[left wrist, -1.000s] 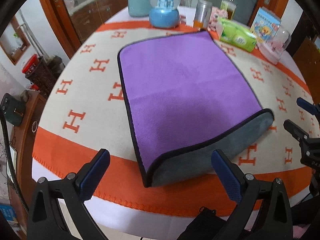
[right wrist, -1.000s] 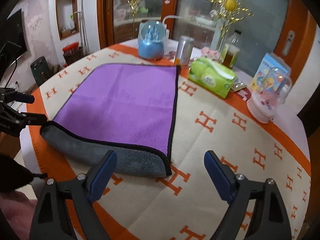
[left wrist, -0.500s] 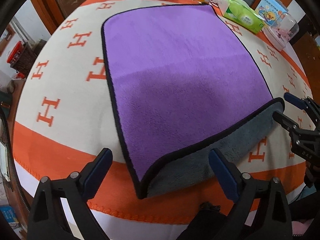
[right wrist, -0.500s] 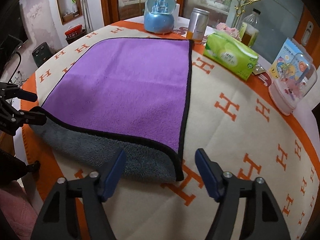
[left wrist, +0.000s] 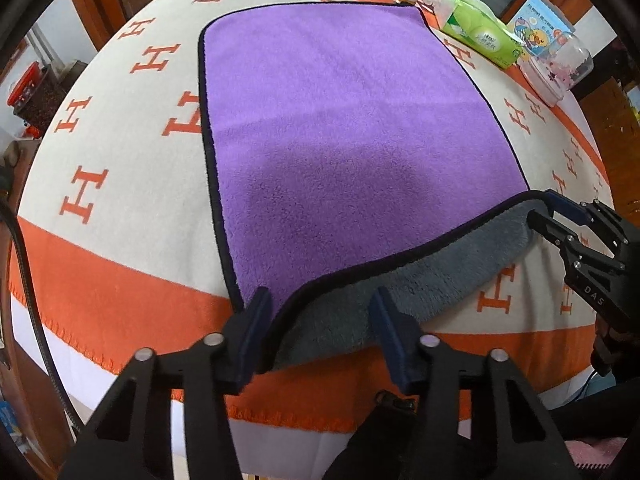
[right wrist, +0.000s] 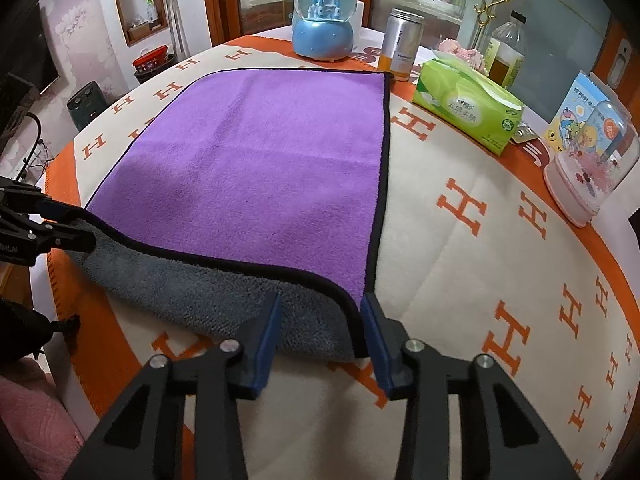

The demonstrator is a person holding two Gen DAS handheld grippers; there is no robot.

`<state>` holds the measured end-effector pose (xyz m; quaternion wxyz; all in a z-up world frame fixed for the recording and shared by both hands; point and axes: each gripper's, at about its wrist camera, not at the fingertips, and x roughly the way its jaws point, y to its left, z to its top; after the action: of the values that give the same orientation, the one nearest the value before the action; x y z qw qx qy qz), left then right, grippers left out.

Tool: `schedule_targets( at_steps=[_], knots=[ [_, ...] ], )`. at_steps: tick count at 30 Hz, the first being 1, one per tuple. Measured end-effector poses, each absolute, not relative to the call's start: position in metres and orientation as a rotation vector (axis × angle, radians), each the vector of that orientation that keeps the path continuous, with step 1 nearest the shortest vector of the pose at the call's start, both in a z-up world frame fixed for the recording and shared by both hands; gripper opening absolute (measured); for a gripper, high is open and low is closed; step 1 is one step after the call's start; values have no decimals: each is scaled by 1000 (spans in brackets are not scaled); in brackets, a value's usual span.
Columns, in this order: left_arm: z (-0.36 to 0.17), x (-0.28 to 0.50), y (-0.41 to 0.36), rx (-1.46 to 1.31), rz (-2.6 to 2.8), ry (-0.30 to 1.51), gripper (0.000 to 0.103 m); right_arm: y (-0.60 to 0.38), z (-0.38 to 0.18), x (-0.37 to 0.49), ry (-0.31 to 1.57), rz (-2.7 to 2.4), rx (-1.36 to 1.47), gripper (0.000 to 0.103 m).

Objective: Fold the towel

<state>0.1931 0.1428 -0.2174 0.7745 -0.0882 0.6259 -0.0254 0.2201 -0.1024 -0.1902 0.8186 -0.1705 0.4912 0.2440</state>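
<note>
A soft purple towel with a grey underside and a thin black edge [left wrist: 352, 128] lies flat on a round table under a cream cloth with orange H letters and an orange border [left wrist: 120, 184]. The near end of the towel curls up, so the fuzzy grey side shows there.

The left gripper [left wrist: 320, 320] sits at the near left corner of the towel. Its two blue-padded fingers [left wrist: 256, 320] are spread apart, one on each side of the curled edge, and they are not squeezing it. The right gripper [right wrist: 320, 324] is at the near right corner, and its fingers [right wrist: 374, 332] are spread apart too, with the black corner edge between them. In the left view the right gripper's black body shows the letters "DAS".

At the far side of the table stand a blue snow globe with a little castle inside [right wrist: 324, 24], a silver can with an orange bottom [right wrist: 402, 44], a clear plastic bottle with brown liquid [right wrist: 506, 50] and a green pack of tissues with white writing too small to read [right wrist: 468, 108]. Near the right rim there is a pink-based clear dome with flowers inside [right wrist: 588, 168], and a blue cartoon card [right wrist: 576, 116] stands behind it
</note>
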Motion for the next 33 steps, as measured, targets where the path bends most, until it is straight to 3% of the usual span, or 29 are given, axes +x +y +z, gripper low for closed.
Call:
schedule_targets(
  at_steps=[4, 10, 15, 33],
  knots=[
    [-214, 184, 150, -215, -46, 1359, 25, -103, -188, 218, 1043, 515, -368, 28],
    [-210, 173, 157, -234, -36, 1361, 10, -106, -185, 213, 1036, 506, -370, 15],
    [-204, 172, 153, -216, -37, 1348, 6, -107, -184, 212, 1032, 502, -373, 5],
    [-138, 178, 165, -161, -32, 1224, 5, -99, -133, 229, 880, 499, -383, 4]
  ],
)
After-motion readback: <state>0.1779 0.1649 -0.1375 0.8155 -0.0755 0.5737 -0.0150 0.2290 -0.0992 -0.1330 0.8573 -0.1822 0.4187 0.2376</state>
